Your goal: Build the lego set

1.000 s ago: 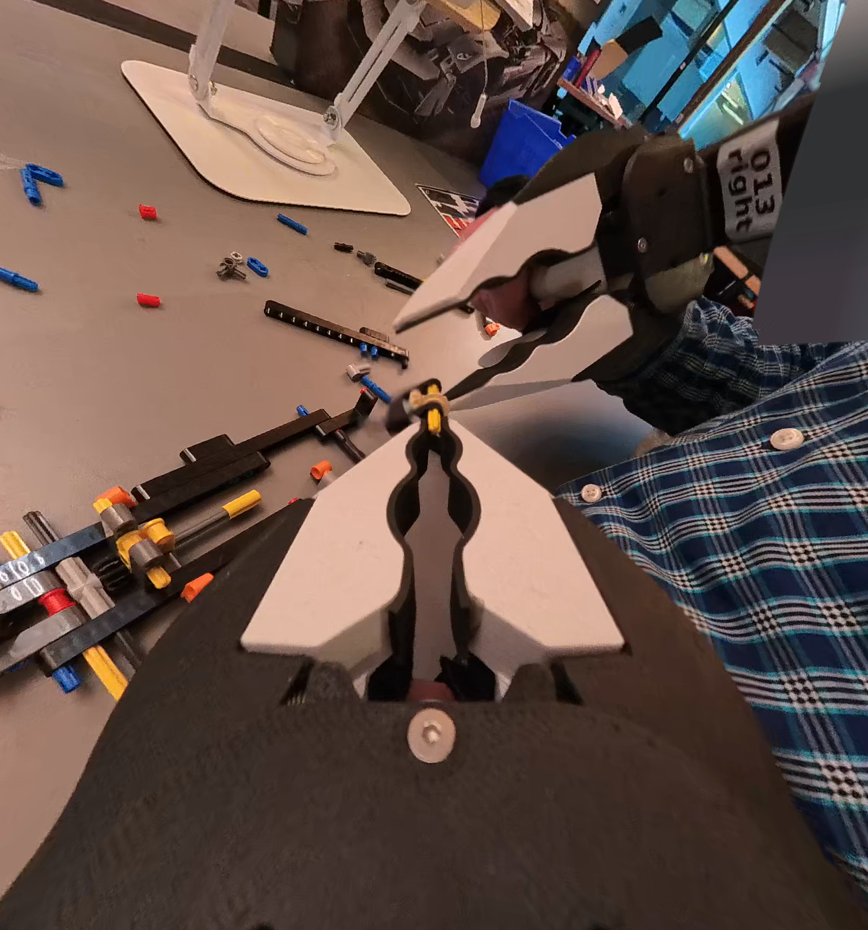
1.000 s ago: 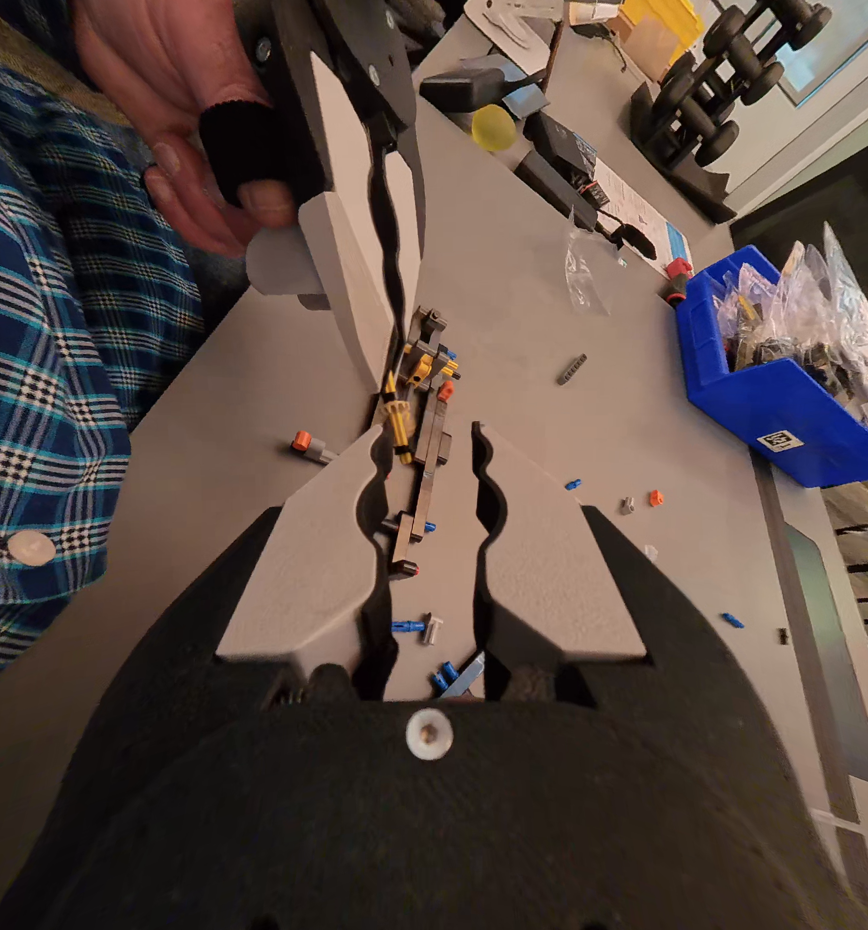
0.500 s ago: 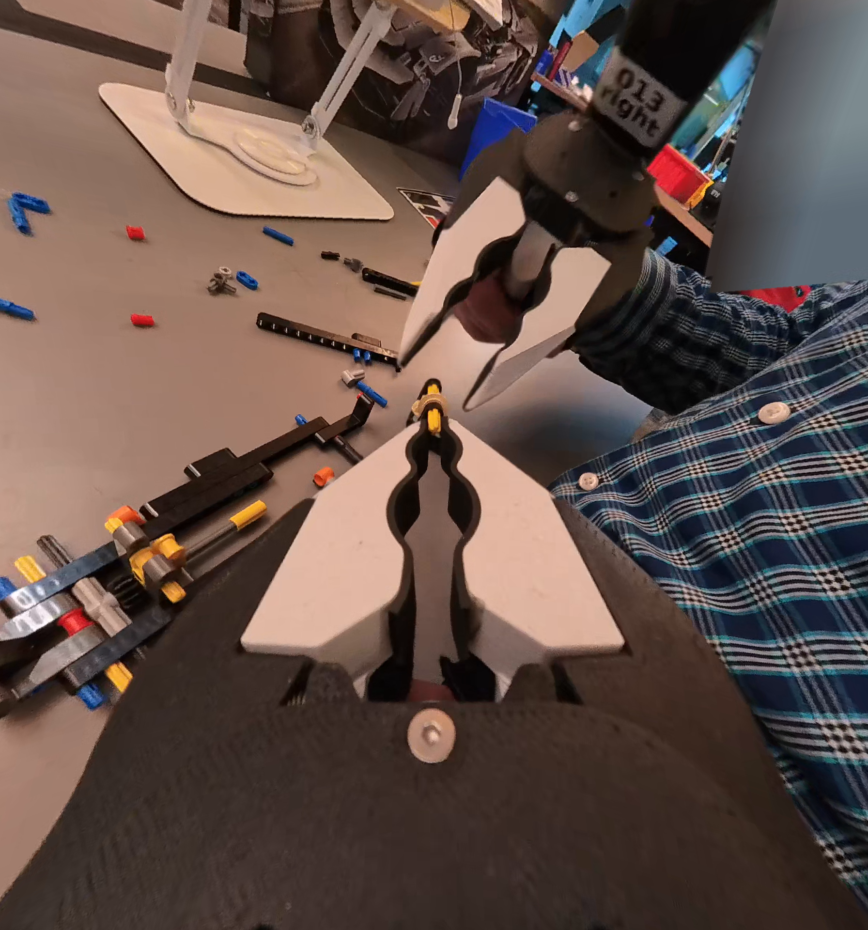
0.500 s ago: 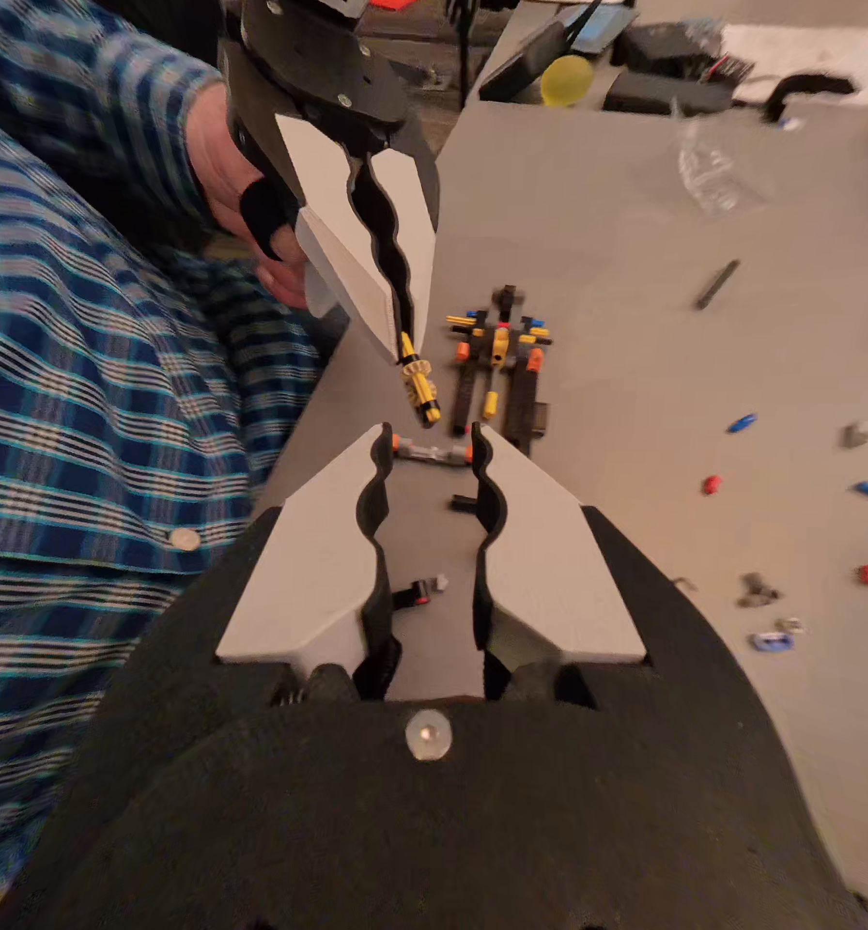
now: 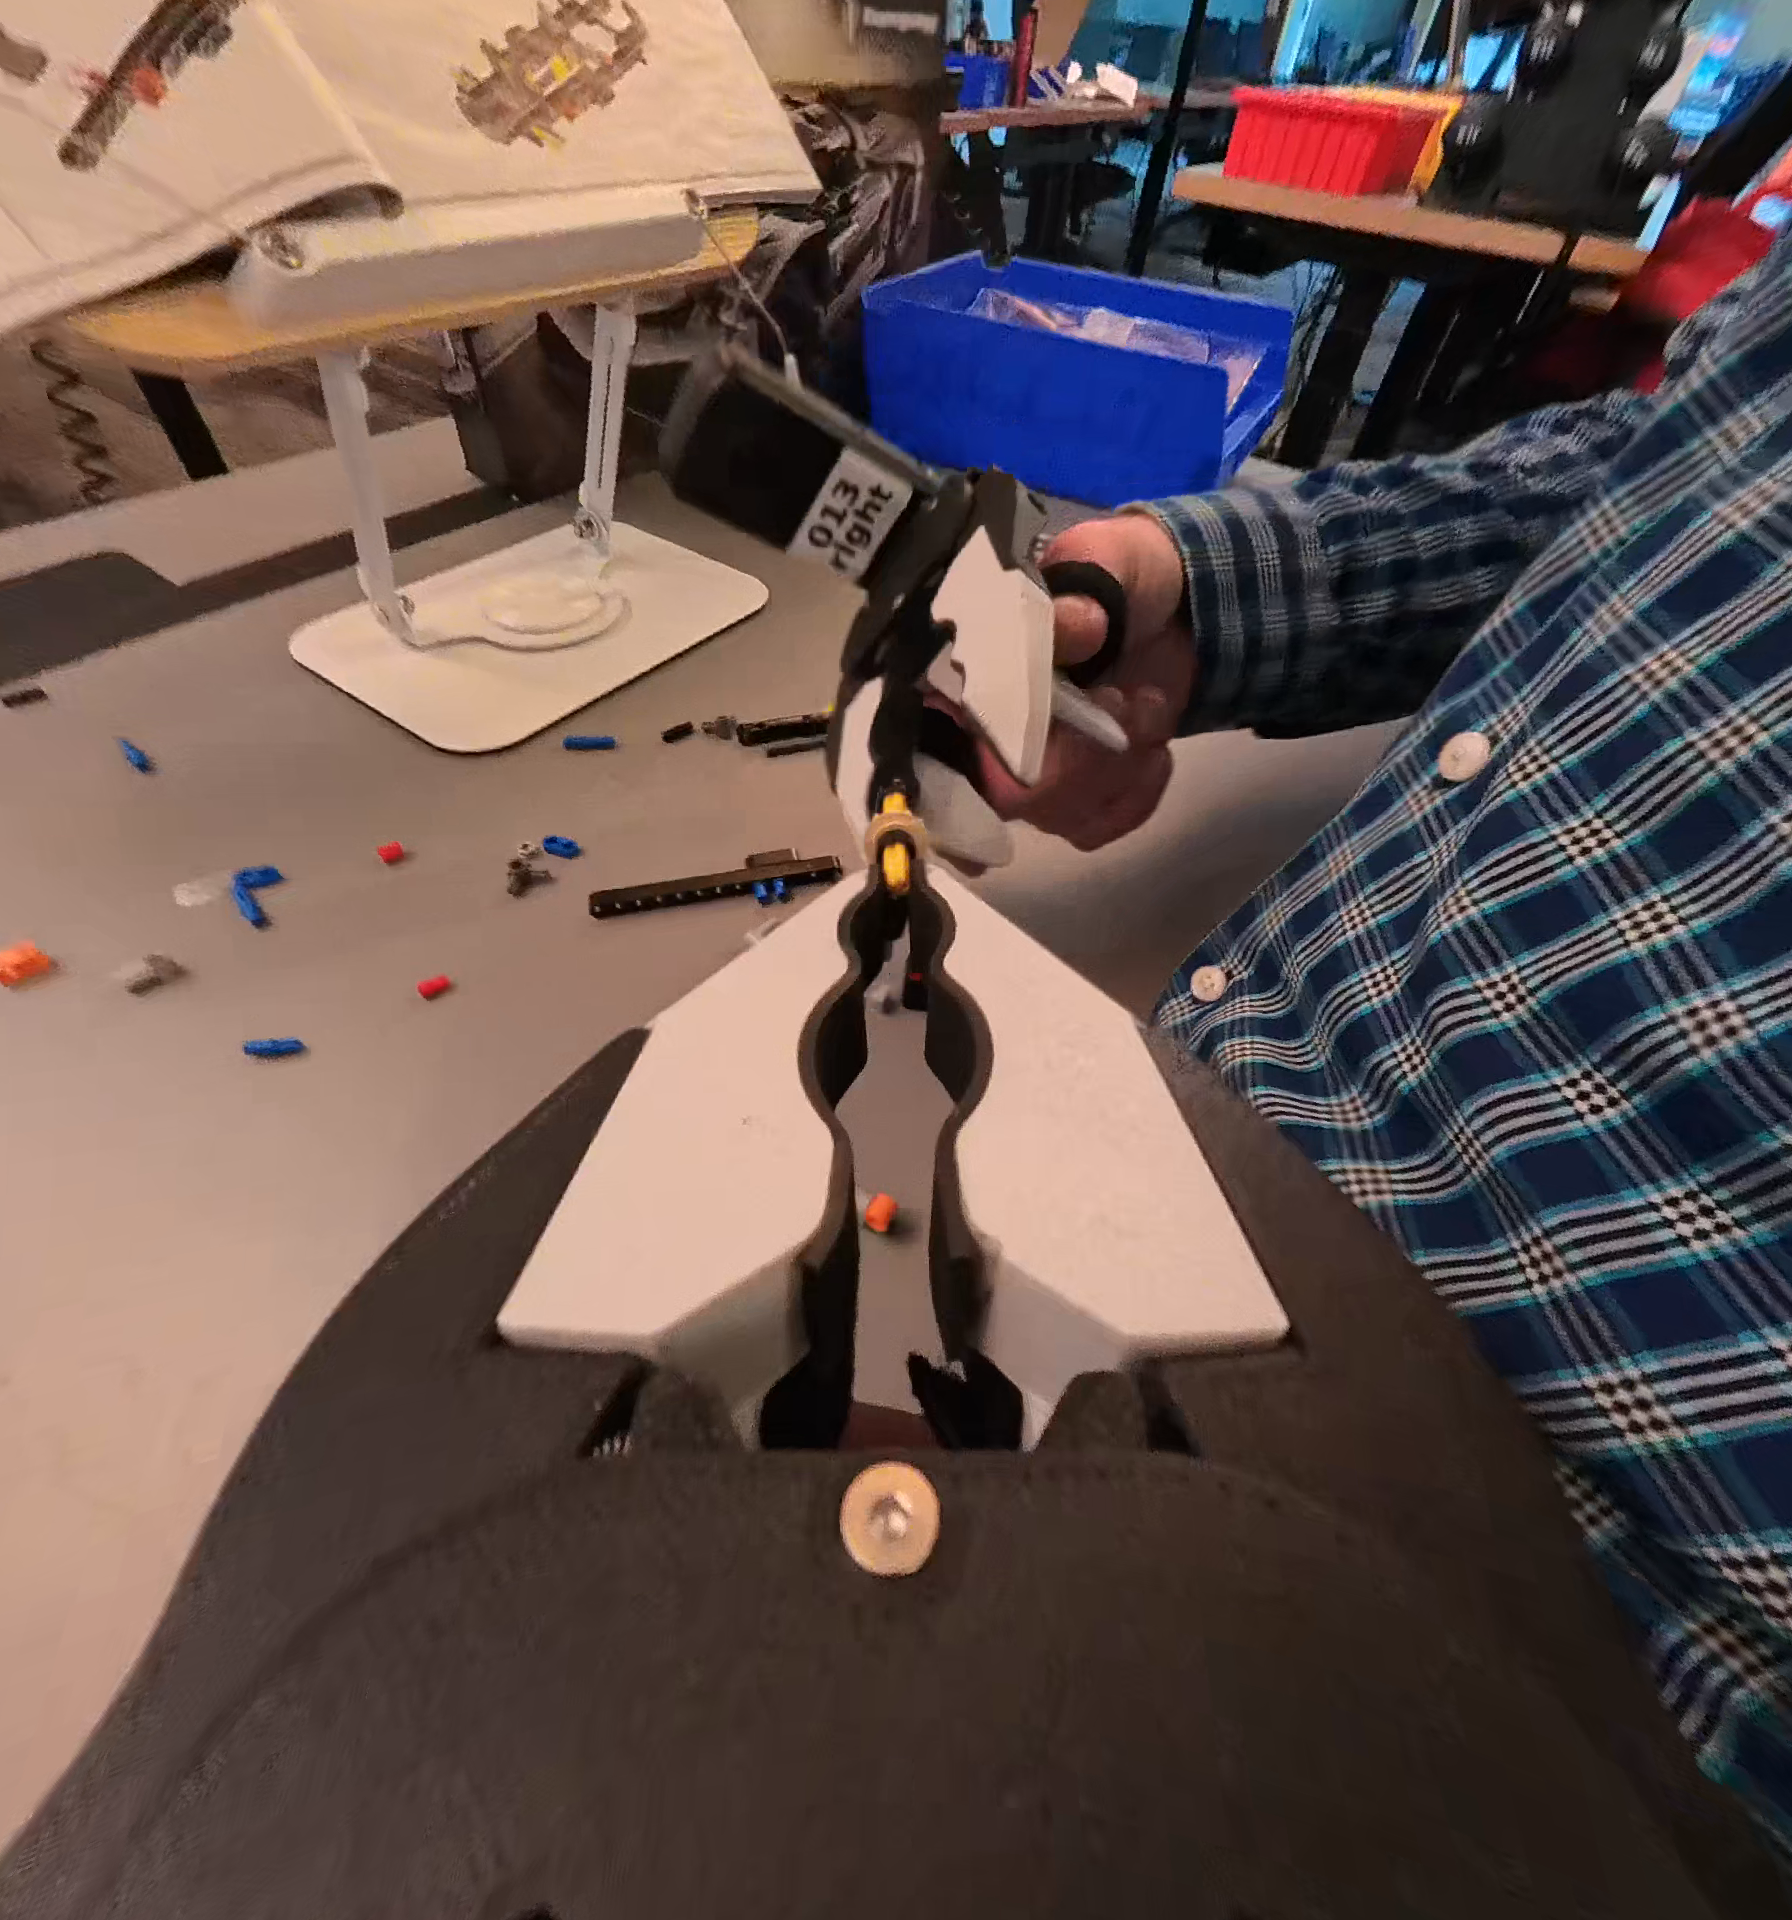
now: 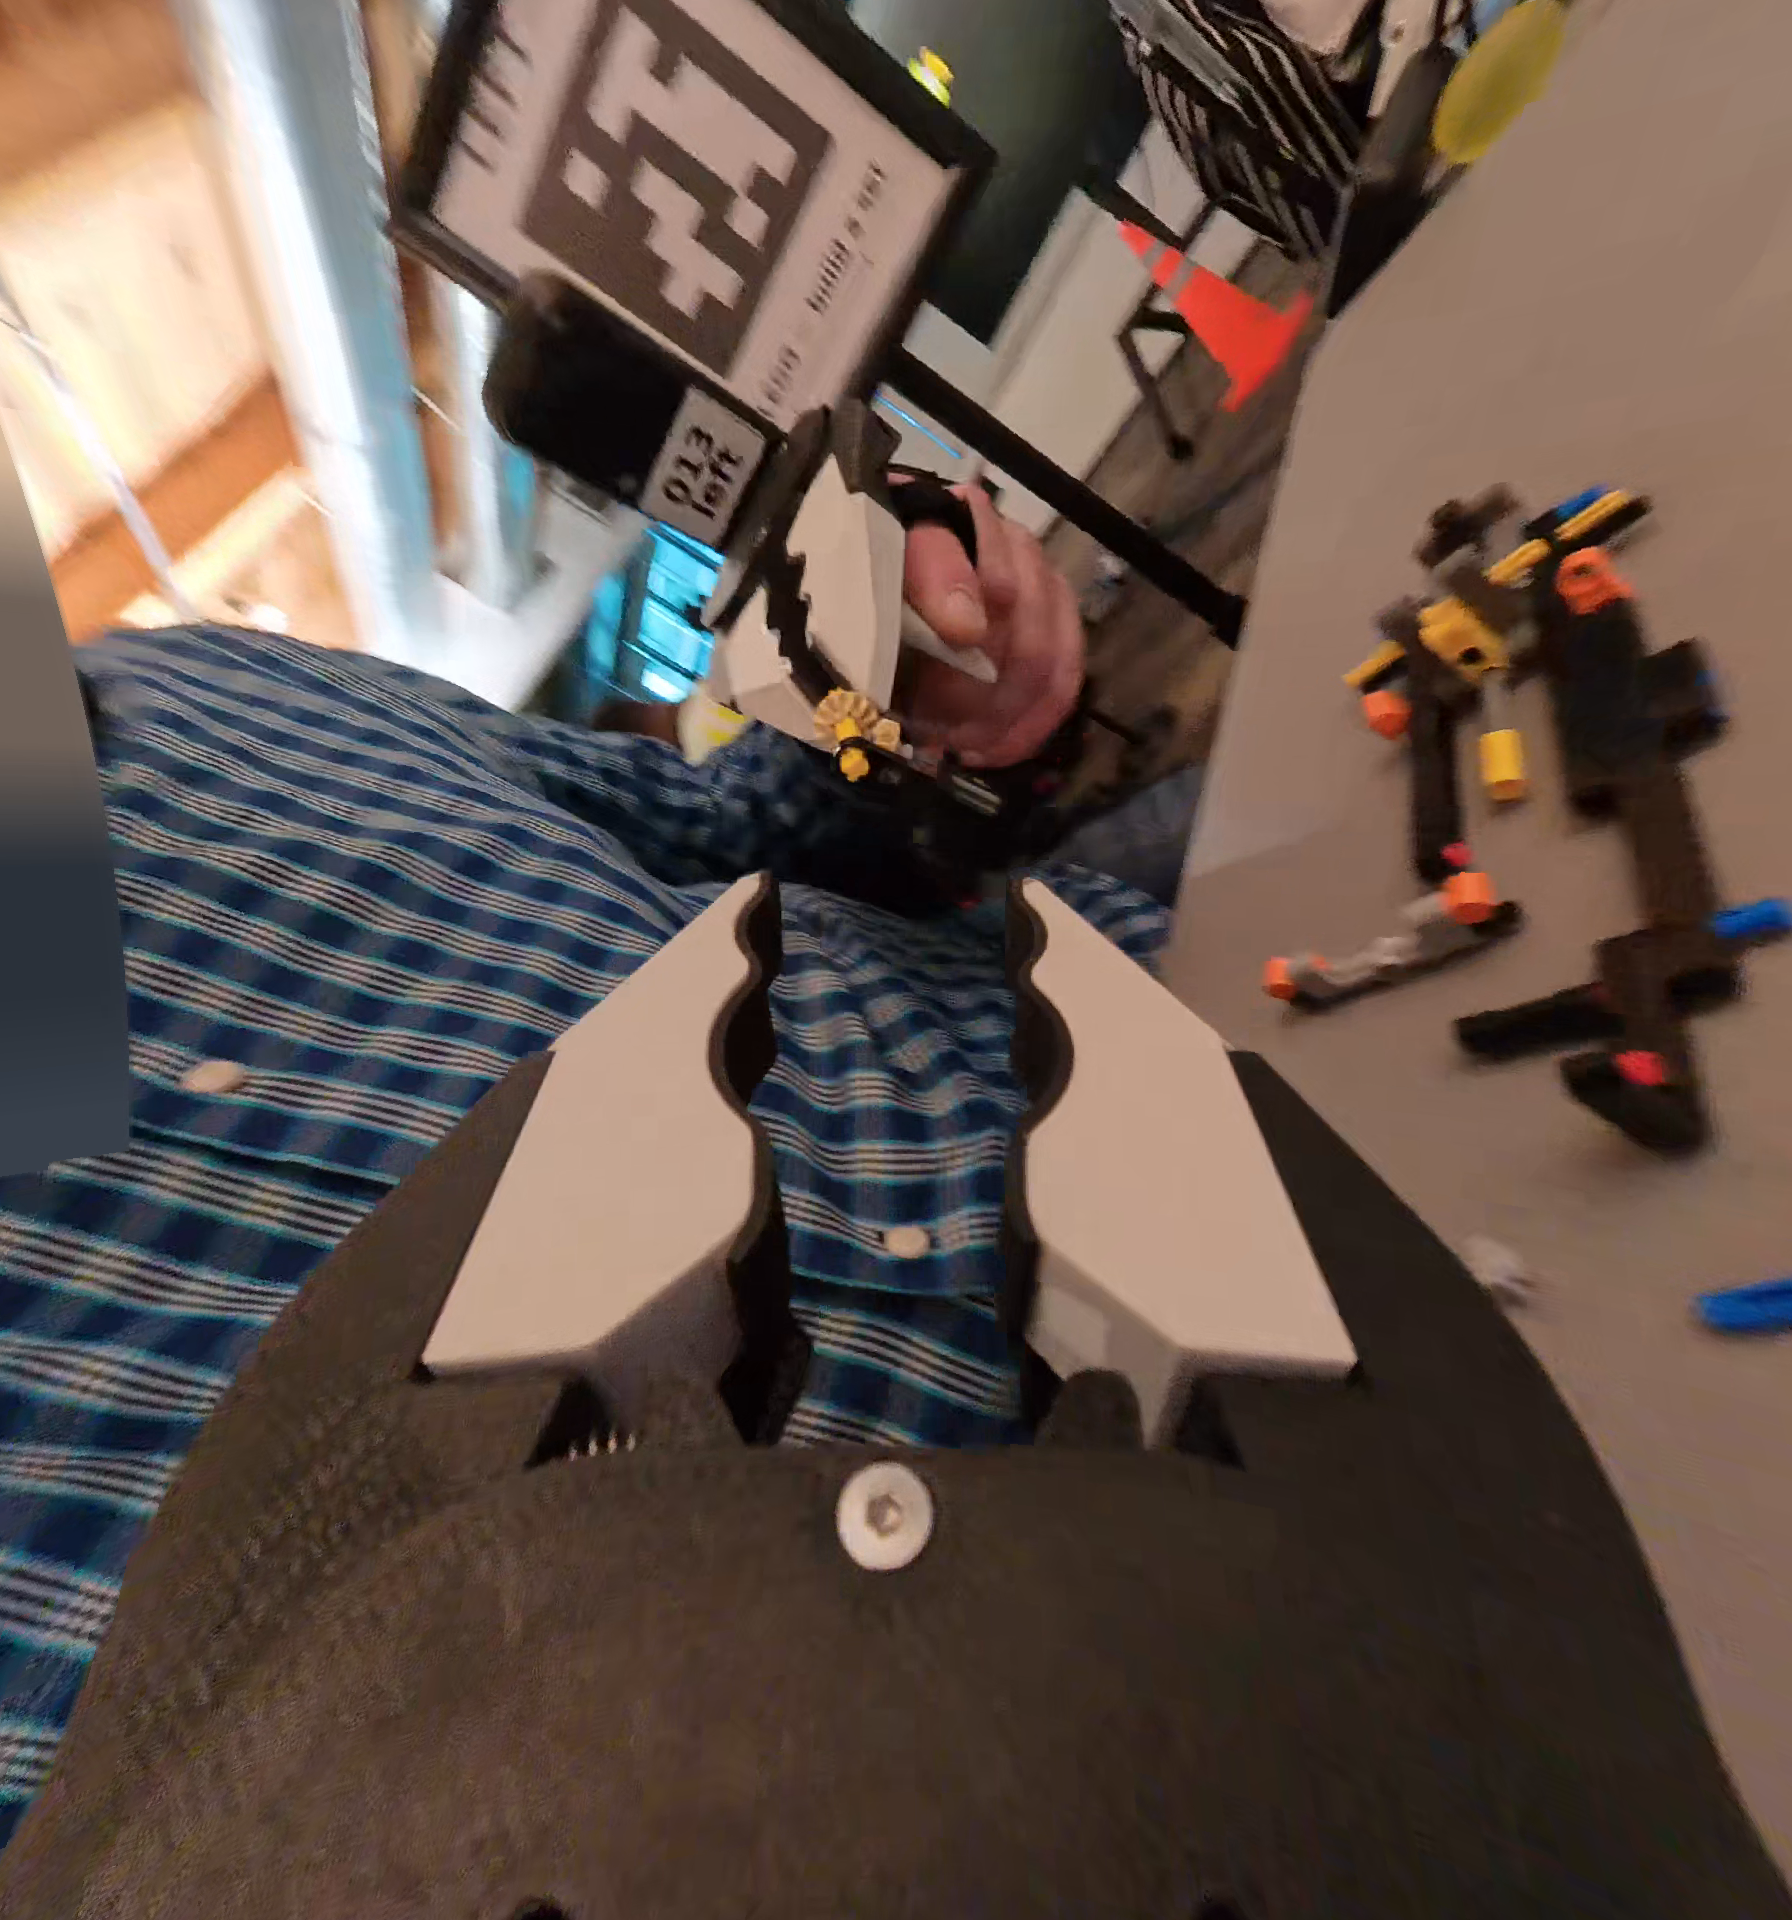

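Lego axle with a tan gear, pinched in the left hand-held gripper above the bench.

Yellow and short, the axle stood out past the tips clamped on it, held off the bench near its front edge. The right hand-held gripper had its fingers apart with nothing between them. A partly built black, yellow and orange lego assembly lay flat on the bench, with loose blue and red pins scattered well apart from it.
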`<state>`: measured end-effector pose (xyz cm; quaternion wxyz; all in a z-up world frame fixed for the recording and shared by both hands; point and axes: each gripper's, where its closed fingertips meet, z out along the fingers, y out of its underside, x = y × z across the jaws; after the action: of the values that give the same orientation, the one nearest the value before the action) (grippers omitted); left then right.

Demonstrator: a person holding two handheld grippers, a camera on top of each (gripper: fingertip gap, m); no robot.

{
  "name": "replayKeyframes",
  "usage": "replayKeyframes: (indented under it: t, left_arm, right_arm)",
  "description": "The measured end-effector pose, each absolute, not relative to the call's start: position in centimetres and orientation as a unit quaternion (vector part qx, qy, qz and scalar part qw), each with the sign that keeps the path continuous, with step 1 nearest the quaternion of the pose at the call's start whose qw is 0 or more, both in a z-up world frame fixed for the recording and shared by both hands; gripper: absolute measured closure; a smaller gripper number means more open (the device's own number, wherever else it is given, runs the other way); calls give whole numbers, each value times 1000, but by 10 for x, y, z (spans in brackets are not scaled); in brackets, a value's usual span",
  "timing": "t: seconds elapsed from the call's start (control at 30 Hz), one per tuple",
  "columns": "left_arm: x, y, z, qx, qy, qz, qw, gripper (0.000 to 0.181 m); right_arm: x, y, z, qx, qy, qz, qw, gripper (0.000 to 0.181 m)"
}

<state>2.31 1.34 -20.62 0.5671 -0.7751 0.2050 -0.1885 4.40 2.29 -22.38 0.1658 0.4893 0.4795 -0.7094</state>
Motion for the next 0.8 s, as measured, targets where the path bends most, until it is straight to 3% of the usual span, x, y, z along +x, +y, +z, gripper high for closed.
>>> replayKeyframes:
  t: [0.2, 0.33, 0.63, 0.8]
  left_arm:
    - [34, 10, -202, -765, 282, -143, 561, 179]
    - [35, 9, -201, -758, 303, -130, 563, 179]
    - [34, 9, -216, -764, 329, -130, 540, 178]
    - [27, 10, -231, -780, 329, -139, 513, 178]
  right_arm:
    - [43, 4, -202, 457, 402, -760, 229, 139]
    - [33, 17, -194, 457, 367, -780, 220, 144]
    - [23, 20, -205, 466, 418, -760, 177, 175]
    - [21, 19, -217, 470, 501, -715, 132, 176]
